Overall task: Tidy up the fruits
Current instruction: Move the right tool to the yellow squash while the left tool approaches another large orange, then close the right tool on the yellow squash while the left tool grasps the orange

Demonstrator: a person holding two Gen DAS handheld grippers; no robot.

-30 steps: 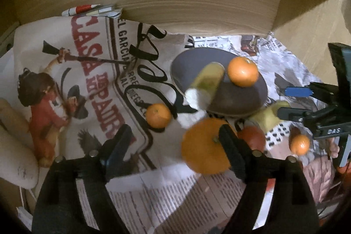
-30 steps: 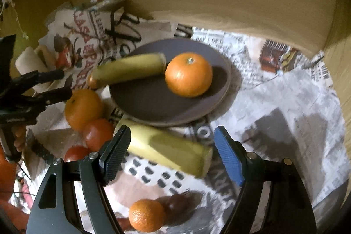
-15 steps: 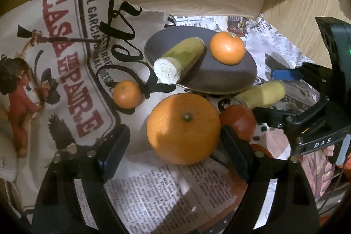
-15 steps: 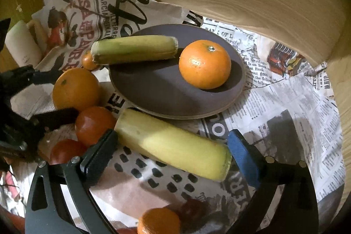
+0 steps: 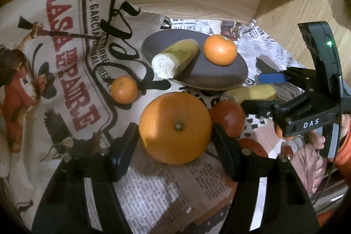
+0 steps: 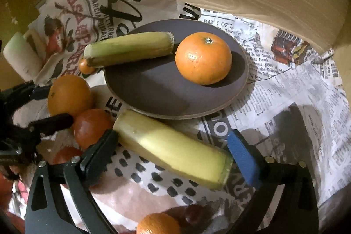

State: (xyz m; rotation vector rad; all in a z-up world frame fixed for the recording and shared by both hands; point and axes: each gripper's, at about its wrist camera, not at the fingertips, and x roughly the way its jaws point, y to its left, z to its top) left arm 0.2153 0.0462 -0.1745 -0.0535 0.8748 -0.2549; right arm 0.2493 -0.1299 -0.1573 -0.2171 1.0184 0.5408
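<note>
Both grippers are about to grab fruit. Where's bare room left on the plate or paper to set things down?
The plate is bare on its near half, below the corn cob and the orange. The newspaper right of the plate is bare too. Left of the plate is crowded: large orange, tomatoes, small mandarin.

Large orange: a big round orange fruit [image 5: 175,127] with a small stem scar facing up, lying on the newspaper, touching a tomato.
Plate fruit: a smaller round orange [image 6: 203,58] sits on the dark round plate [image 6: 162,100], beside a green-yellow corn cob [image 6: 129,48] lying across the plate's rim.
Loose cob: a pale yellow corn cob [image 6: 173,148] lies on the paper just beside the plate.
Tomato: a round red tomato [image 6: 92,127] between large orange and loose cob.
Small mandarin: a little orange mandarin [image 5: 124,90] alone on the printed paper.
</note>
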